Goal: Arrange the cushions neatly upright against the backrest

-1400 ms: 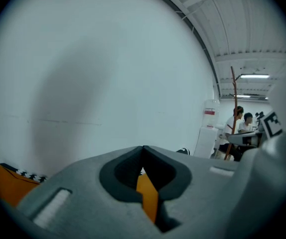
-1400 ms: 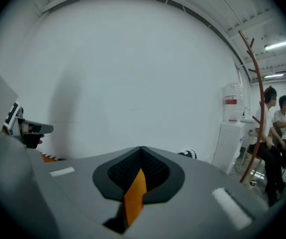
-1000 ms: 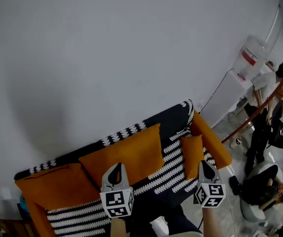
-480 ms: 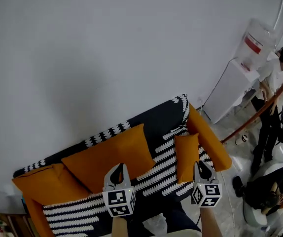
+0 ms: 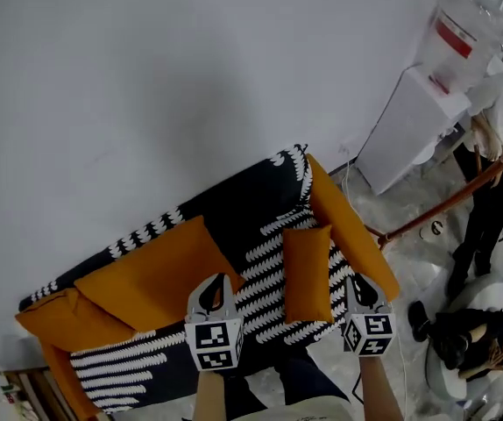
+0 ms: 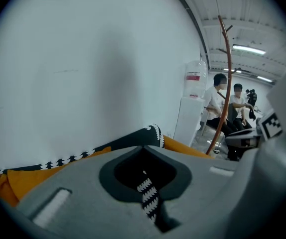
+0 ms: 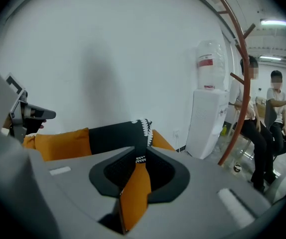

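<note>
A sofa with a black-and-white patterned cover (image 5: 265, 266) stands against the white wall. A large orange cushion (image 5: 155, 270) leans on its backrest, with another orange cushion (image 5: 54, 318) at the left end. A small orange cushion (image 5: 307, 273) lies on the seat near the orange right armrest (image 5: 348, 226). My left gripper (image 5: 214, 292) hovers short of the seat's front, shut and empty (image 6: 144, 148). My right gripper (image 5: 363, 289) hovers near the armrest. Its jaws have just been opening to a narrow gap (image 7: 137, 156) with nothing between them; the small cushion (image 7: 135, 193) shows beyond the gap.
A white water dispenser (image 5: 414, 121) stands right of the sofa. A curved wooden stand (image 5: 462, 191) and several people, standing and seated (image 5: 462, 336), are further right. A small side table (image 5: 19, 384) sits by the sofa's left end.
Both grippers have moved closer to the sofa, which now lies more central in the head view. The small cushion now shows between the two grippers.
</note>
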`<state>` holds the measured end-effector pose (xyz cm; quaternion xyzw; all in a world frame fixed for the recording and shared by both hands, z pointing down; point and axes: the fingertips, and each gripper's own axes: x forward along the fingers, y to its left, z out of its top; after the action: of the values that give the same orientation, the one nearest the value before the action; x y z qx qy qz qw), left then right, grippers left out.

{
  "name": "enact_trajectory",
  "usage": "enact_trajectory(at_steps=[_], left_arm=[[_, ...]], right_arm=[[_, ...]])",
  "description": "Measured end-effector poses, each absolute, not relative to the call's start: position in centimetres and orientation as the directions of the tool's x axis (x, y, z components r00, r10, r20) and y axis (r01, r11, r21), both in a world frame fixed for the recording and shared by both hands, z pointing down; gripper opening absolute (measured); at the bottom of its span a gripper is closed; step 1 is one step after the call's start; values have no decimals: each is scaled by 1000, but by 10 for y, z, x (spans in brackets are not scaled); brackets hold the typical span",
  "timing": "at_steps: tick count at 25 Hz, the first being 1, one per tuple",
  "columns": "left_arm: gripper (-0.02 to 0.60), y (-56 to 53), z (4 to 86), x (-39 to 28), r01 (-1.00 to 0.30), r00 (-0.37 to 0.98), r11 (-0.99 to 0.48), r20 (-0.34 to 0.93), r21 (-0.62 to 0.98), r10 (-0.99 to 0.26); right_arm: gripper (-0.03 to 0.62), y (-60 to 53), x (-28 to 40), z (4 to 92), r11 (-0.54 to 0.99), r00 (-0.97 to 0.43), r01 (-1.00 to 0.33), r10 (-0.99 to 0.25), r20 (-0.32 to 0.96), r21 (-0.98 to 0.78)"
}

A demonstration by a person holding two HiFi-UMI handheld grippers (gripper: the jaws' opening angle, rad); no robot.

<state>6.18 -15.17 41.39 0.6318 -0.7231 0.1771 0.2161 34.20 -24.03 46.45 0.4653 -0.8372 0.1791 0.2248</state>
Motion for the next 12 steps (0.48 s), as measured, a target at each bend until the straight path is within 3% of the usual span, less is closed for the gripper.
enact_trajectory(at_steps=[7,12], left_arm=[[6,-222,443,95,-999,-3,-16,595,-27,-804],[48,-285,471,115,-987,91,-154,624,-48,-777]], right_arm=[[87,-238,379,513,401,-405,-903,-674,618,-155],[100,-242,398,549,325,-357,-929,-650,671,-179]])
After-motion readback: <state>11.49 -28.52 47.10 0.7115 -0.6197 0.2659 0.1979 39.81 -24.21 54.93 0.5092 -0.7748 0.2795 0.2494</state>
